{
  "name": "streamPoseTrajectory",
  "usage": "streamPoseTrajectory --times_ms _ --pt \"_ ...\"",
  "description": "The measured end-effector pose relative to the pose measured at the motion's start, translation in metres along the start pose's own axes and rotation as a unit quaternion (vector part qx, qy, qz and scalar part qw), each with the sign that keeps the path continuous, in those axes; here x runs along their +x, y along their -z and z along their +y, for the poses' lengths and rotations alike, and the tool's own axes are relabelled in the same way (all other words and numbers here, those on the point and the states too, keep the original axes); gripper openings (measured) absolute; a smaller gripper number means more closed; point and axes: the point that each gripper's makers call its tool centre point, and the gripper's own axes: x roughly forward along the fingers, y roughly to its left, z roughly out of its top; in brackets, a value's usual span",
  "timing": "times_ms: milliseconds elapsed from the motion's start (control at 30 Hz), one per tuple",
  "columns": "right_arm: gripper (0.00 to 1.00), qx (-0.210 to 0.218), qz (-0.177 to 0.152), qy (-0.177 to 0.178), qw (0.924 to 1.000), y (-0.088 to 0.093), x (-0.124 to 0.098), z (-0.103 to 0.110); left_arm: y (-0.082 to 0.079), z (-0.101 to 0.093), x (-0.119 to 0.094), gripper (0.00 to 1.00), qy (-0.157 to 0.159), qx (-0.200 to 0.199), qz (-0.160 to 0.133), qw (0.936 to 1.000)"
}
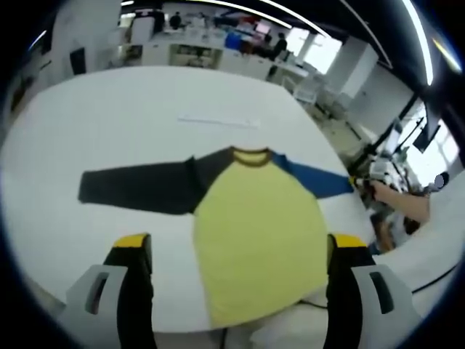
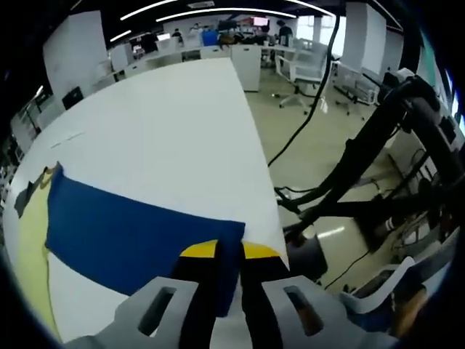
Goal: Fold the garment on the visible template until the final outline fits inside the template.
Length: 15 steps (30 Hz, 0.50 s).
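Note:
A long-sleeved shirt lies flat on the white table (image 1: 145, 109), with a yellow body (image 1: 254, 233), a dark sleeve (image 1: 138, 187) stretched left and a blue sleeve (image 1: 312, 176) stretched right. My left gripper (image 1: 240, 243) is open above the shirt's lower half, its jaws standing on either side of the yellow body with nothing held. In the right gripper view my right gripper (image 2: 230, 254) is shut on the cuff end of the blue sleeve (image 2: 131, 233), at the table's edge. That same gripper (image 1: 361, 182) shows at the sleeve's tip, with a person's arm (image 1: 399, 200) behind it. A faint pale strip (image 1: 218, 121) lies beyond the collar.
The table edge (image 2: 254, 145) runs close beside the right gripper, with floor, black cables (image 2: 327, 182) and office chairs (image 2: 309, 69) beyond it. Bare tabletop (image 2: 160, 123) stretches far behind the shirt. Desks and people stand at the back of the room (image 1: 240, 43).

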Motion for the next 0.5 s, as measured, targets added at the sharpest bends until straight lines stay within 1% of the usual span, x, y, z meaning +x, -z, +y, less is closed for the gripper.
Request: streamPoseTrajectory --times_ms 33,67,100,267,500 --pt "0.03 -0.012 -0.004 0.011 0.9999 -0.003 0.000 -0.005 0.000 0.000 0.000 0.96 0.000 0.000 0.000 1.0000" --pt "0.03 -0.017 -0.002 0.016 0.9997 -0.002 -0.001 -0.006 0.000 0.000 0.000 0.96 0.001 -0.001 -0.001 1.0000" --pt "0.03 -0.015 0.001 0.017 0.9997 -0.002 -0.002 -0.006 0.000 0.000 -0.001 0.96 0.001 -0.001 -0.001 1.0000" --pt "0.03 -0.014 -0.007 0.025 0.9996 -0.009 -0.010 -0.004 0.001 0.001 -0.003 0.96 0.004 -0.002 -0.004 1.0000" --pt "0.02 -0.034 -0.012 0.043 0.9984 -0.022 -0.027 -0.005 0.007 0.001 -0.007 0.95 0.011 -0.005 -0.007 0.9999"
